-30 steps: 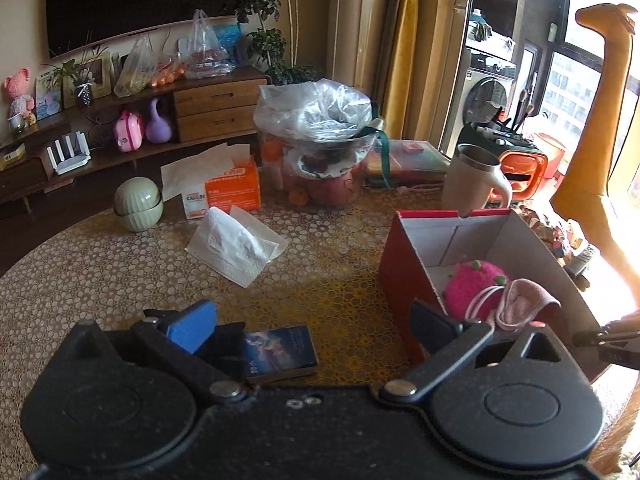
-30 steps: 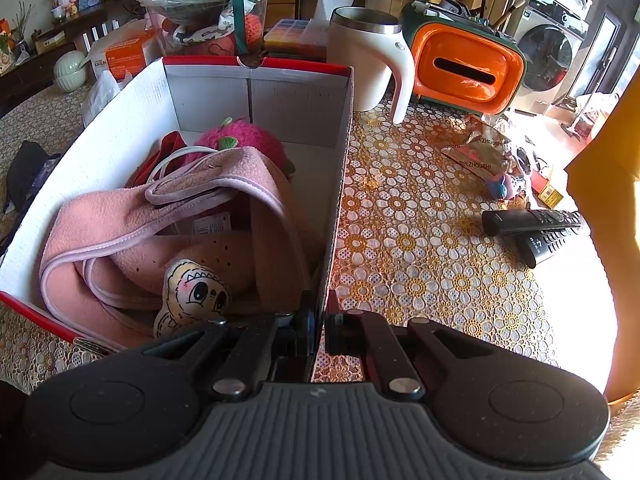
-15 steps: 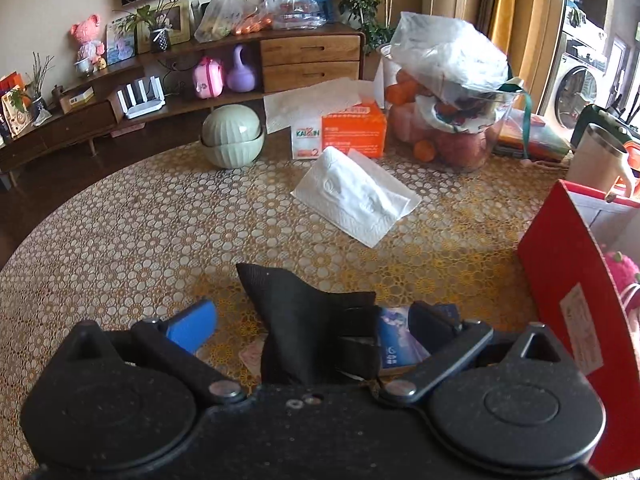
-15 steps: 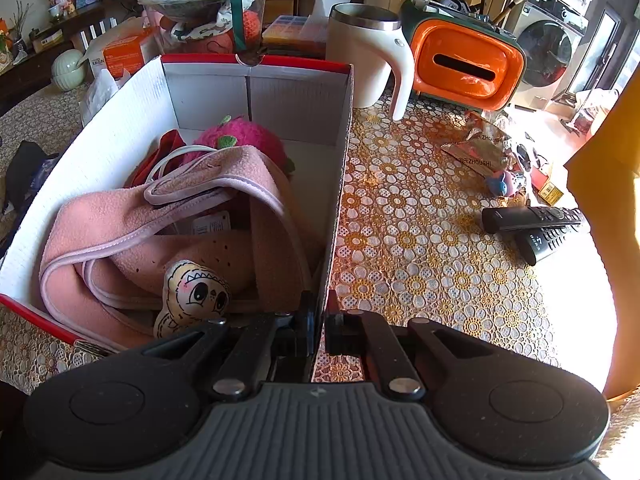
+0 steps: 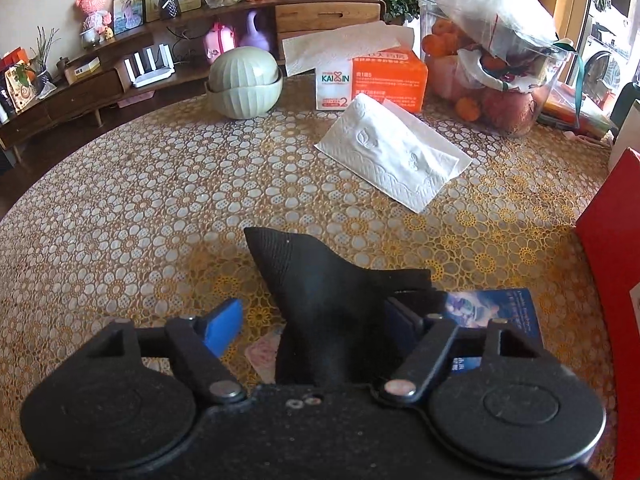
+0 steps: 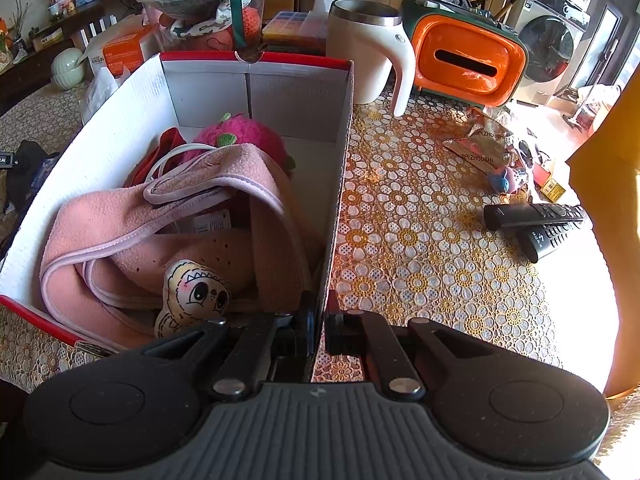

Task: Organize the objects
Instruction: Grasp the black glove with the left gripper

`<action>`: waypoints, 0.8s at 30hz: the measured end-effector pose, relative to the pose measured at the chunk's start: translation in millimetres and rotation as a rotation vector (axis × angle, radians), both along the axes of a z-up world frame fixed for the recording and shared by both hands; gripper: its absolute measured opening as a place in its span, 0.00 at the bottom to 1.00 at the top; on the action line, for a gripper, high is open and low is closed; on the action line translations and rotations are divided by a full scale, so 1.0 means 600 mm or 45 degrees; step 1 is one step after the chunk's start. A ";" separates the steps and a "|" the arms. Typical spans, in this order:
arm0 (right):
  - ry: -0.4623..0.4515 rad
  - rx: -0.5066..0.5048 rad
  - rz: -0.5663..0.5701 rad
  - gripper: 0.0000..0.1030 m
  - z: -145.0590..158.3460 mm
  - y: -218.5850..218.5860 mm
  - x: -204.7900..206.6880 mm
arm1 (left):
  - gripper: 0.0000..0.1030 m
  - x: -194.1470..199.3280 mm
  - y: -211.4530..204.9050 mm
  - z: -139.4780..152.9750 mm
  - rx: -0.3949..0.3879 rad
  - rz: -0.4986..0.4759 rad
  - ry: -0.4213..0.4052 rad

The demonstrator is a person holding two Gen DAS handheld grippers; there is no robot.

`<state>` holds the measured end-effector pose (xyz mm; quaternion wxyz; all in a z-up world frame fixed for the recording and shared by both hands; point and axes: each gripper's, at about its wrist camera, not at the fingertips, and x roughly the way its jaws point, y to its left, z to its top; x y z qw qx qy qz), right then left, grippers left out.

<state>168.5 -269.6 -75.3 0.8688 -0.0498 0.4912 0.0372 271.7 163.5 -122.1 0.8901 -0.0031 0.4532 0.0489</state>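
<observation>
The left gripper [image 5: 316, 318], jaws closing, straddles black fabric [image 5: 320, 276] touching its right pad; right gripper [image 6: 319, 320] pinches the box wall [image 6: 338, 200].

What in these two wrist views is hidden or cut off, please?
- Left wrist view: the blue booklet is partly covered by the black cloth and the left tongs.
- Left wrist view: the red box is cut off by the right edge.
- Right wrist view: items under the pink fabric are hidden.

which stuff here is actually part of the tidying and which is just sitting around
In the job:
- black cloth, between the left gripper jaws, which have just been closing
- red box, wall clamped by the right gripper

Lying about:
- mug
- remotes
- tissue box
</observation>
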 end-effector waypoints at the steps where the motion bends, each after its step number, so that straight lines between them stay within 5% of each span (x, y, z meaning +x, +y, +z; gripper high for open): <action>1: 0.000 0.001 -0.002 0.04 0.000 0.000 0.000 | 0.67 0.001 -0.001 -0.003 -0.002 -0.003 0.007; 6: 0.007 0.001 -0.009 0.04 -0.005 0.000 0.001 | 0.57 0.004 -0.004 -0.010 -0.005 -0.018 0.015; 17: 0.012 -0.001 -0.013 0.04 -0.007 0.001 0.003 | 0.05 -0.004 -0.007 0.011 -0.024 -0.008 -0.007; 24: 0.011 -0.003 -0.012 0.04 -0.008 0.001 0.003 | 0.04 -0.027 -0.012 0.052 -0.033 -0.028 -0.036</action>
